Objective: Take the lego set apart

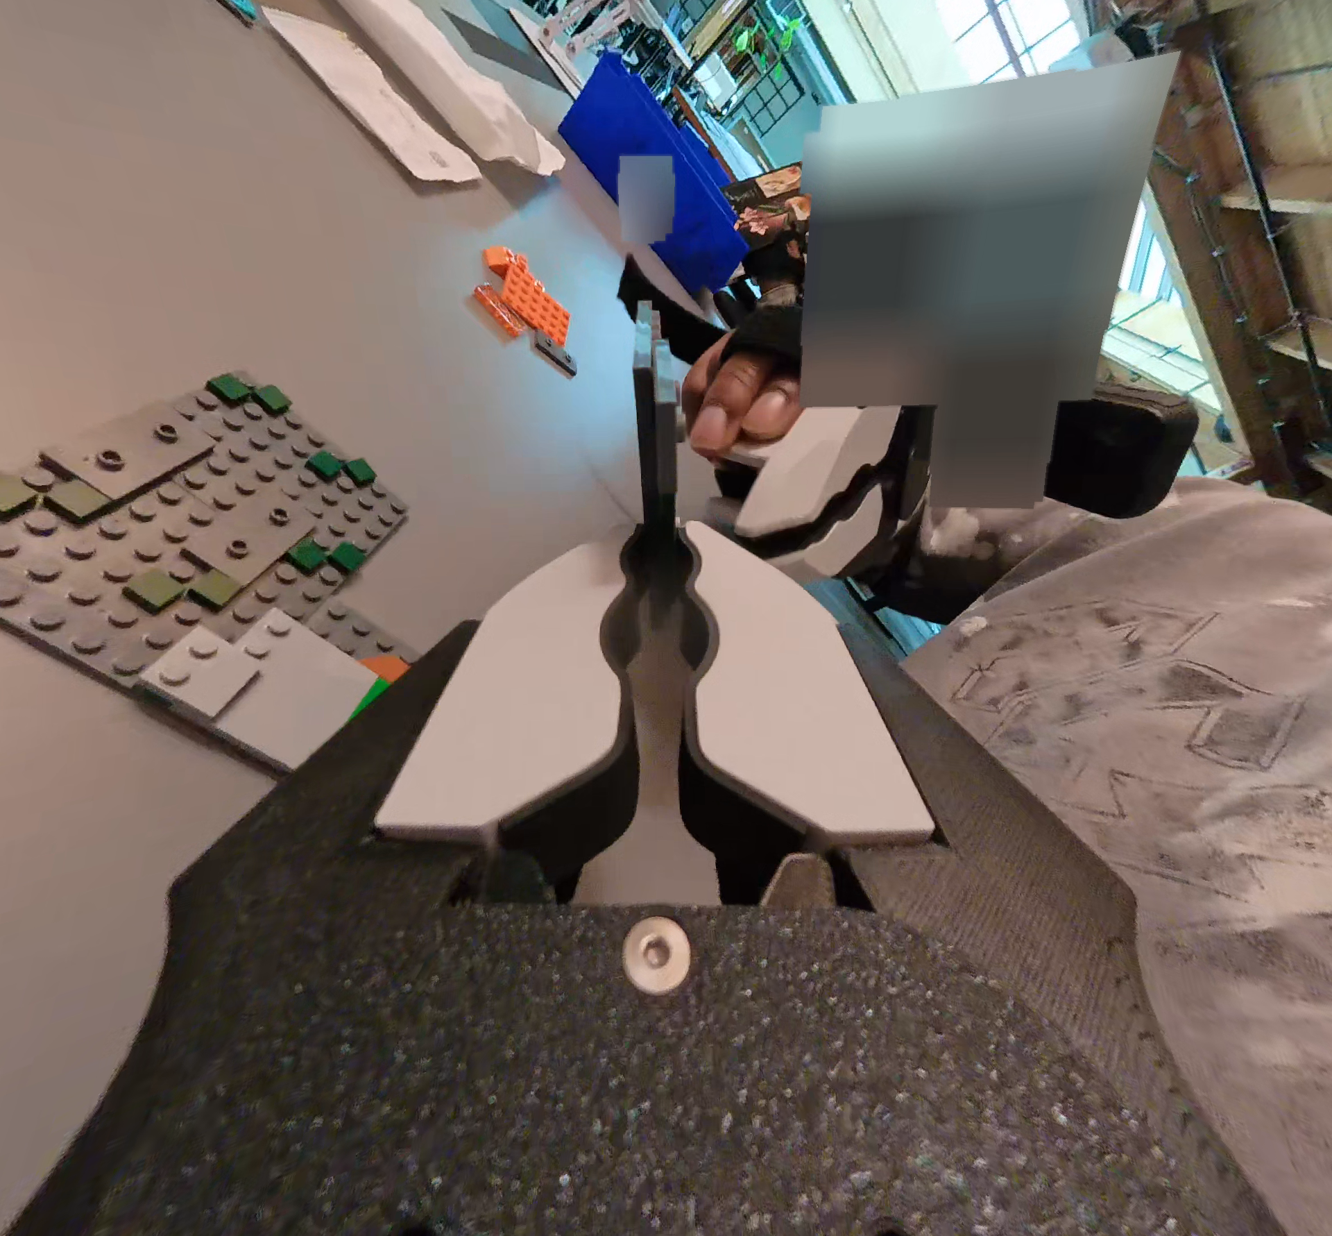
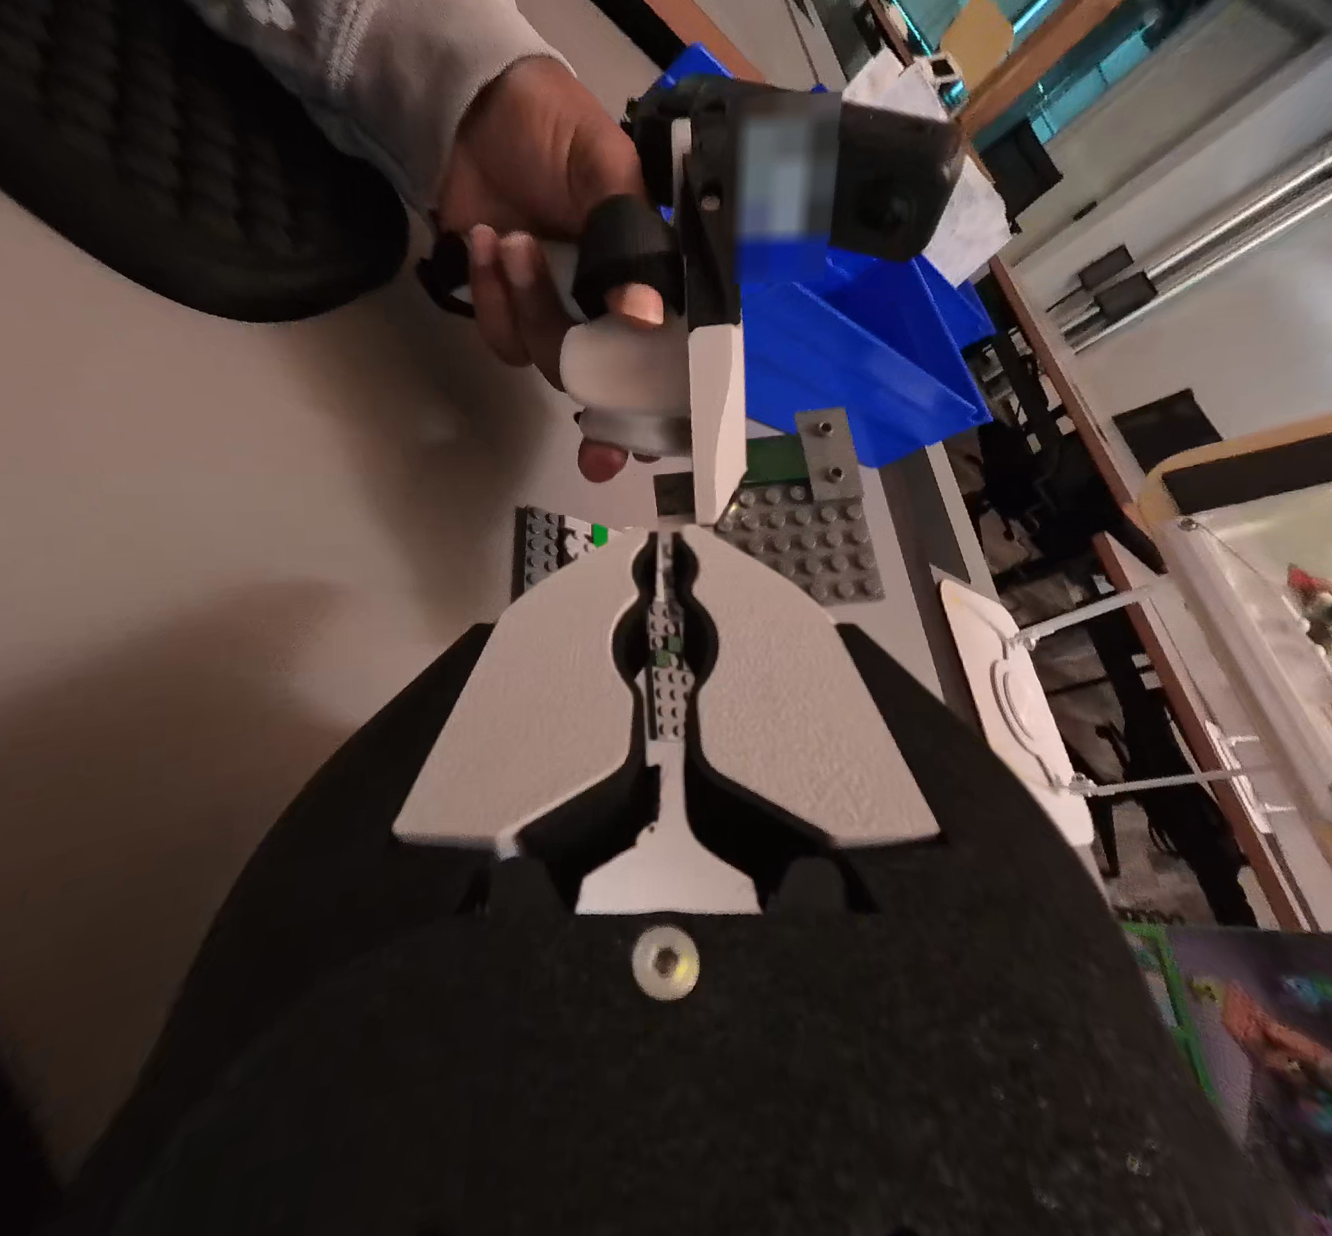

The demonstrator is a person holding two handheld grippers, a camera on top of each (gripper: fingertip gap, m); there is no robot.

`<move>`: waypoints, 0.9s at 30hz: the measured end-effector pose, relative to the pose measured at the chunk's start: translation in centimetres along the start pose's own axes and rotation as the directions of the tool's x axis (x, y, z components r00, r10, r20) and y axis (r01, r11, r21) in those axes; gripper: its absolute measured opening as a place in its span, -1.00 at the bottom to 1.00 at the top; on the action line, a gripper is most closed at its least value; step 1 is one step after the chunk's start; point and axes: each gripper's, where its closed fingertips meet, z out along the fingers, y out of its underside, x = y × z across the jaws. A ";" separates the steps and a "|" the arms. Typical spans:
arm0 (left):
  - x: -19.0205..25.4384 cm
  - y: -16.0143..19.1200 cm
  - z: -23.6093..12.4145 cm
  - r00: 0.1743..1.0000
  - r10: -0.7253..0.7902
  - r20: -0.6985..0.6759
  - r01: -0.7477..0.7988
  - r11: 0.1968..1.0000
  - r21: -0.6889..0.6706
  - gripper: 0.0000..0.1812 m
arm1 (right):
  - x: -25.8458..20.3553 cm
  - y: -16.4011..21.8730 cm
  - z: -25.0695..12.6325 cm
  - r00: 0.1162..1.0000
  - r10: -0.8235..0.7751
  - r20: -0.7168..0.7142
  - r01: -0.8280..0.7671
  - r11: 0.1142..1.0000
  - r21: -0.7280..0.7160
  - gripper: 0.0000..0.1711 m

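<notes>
In the left wrist view my left gripper is shut on a thin dark grey lego plate, seen edge-on and sticking out ahead of the fingertips. My right gripper comes in from the right with its tips close to that plate. In the right wrist view my right gripper has its jaws shut to a narrow slit, just below a dark part of the plate and the left gripper. I cannot tell whether it pinches the plate. The big grey baseplate with green tiles lies on the table; it also shows in the right wrist view.
Loose orange pieces lie on the table past the baseplate. A blue bin stands at the table's far edge, with papers to its left. A white and clear stand sits at the right edge. Both grippers' tips are close together, under 4 cm apart.
</notes>
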 end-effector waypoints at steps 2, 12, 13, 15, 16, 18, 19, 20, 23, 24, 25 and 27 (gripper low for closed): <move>0.3 -0.2 0.0 1.000 -0.013 -0.012 0.013 1.000 0.015 -0.93 | 0.3 0.3 0.3 1.000 0.003 -0.027 -0.003 1.000 -0.028 -0.83; 0.8 0.3 0.2 0.995 -0.092 -0.027 0.093 0.996 0.008 -0.93 | 0.4 0.6 1.5 0.997 -0.044 -0.056 0.037 0.993 -0.110 -0.81; 1.0 0.3 0.1 0.994 -0.096 -0.048 0.097 0.995 0.006 -0.91 | 0.3 0.5 1.5 0.998 -0.047 -0.049 0.042 0.994 -0.103 -0.81; 1.8 0.2 -0.1 0.991 -0.094 -0.095 0.095 0.995 0.002 -0.85 | 0.3 0.2 1.2 0.999 -0.040 -0.028 0.038 0.996 -0.077 -0.82; 1.8 0.0 -0.2 0.992 -0.081 -0.094 0.082 0.997 0.013 -0.86 | 0.2 0.1 1.1 0.999 -0.040 -0.015 0.039 0.997 -0.067 -0.82; 1.7 -0.4 -0.5 0.994 -0.072 -0.087 0.074 0.997 0.022 -0.88 | 0.1 0.1 1.0 0.999 -0.038 -0.005 0.038 0.998 -0.055 -0.82; 1.5 -0.1 -0.4 0.995 -0.068 -0.072 0.068 0.998 0.008 -0.89 | -0.1 0.1 1.0 0.999 -0.035 0.001 0.035 0.998 -0.050 -0.82; 1.3 0.1 -0.4 0.997 -0.051 -0.049 0.051 0.999 0.000 -0.92 | -0.2 0.1 1.0 0.999 -0.036 0.007 0.037 0.998 -0.051 -0.82; 1.0 0.4 -0.3 1.000 0.006 -0.005 -0.006 1.000 -0.019 -0.92 | -0.5 0.4 1.1 0.998 -0.053 0.019 0.054 0.996 -0.067 -0.82; 1.0 0.4 -0.2 0.999 0.045 0.009 -0.045 0.999 -0.025 -0.92 | -0.4 0.4 1.0 0.999 -0.040 0.027 0.041 0.997 -0.063 -0.82; 1.1 0.4 -0.2 0.997 0.078 0.020 -0.077 0.997 -0.030 -0.91 | -0.4 0.3 0.9 0.999 -0.016 0.035 0.018 0.998 -0.052 -0.83; 1.2 0.4 -0.1 0.992 0.120 0.033 -0.119 0.992 -0.046 -0.91 | -0.3 0.1 0.7 0.998 0.037 0.058 -0.036 0.999 -0.026 -0.83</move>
